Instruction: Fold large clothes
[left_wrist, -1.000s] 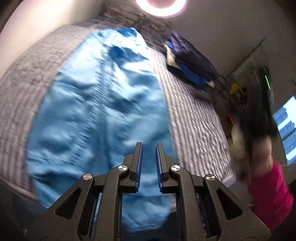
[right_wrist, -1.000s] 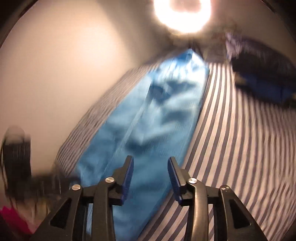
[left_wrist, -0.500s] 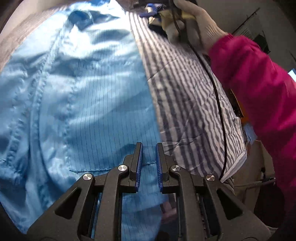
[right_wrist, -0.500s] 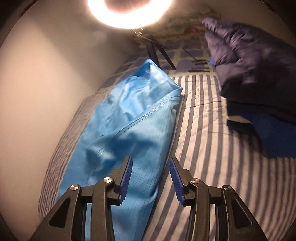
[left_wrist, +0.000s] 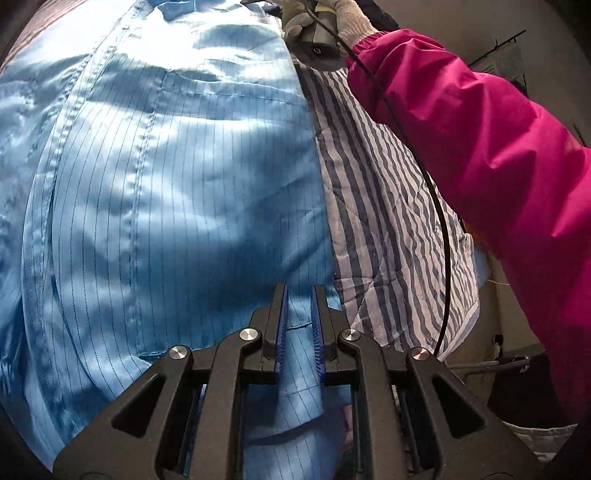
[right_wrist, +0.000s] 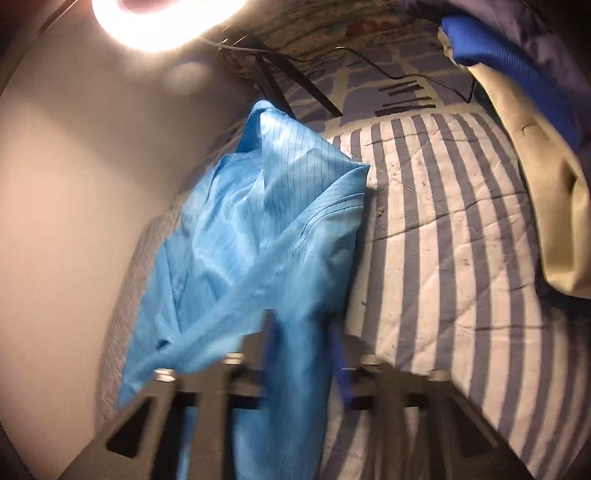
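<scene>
Coat: the big blue coat (left_wrist: 177, 192) lies flat along the left side of the bed (left_wrist: 384, 229), so it is ready to fold.
Left claw: the left claw (left_wrist: 298, 325) hangs over the coat's near end, by its right edge. Its blue pads (left_wrist: 281, 332) are close together with a thin gap. No cloth sits between them, so it holds nothing.
Why there: I think it waits to pinch the near hem.
Right claw: the right claw (right_wrist: 303, 354) is blurry. Its jaws look wide apart, with coat cloth (right_wrist: 266, 236) between them near the far end. I cannot tell if it pinches yet.
Why there: I think it goes for the far edge, so both ends can lift together.
Hand: the gloved hand (left_wrist: 328, 22) and pink sleeve (left_wrist: 480, 155) reach across the striped bed.
Pile: dark clothes (right_wrist: 517, 59) sit at the far right corner, out of the way.
</scene>
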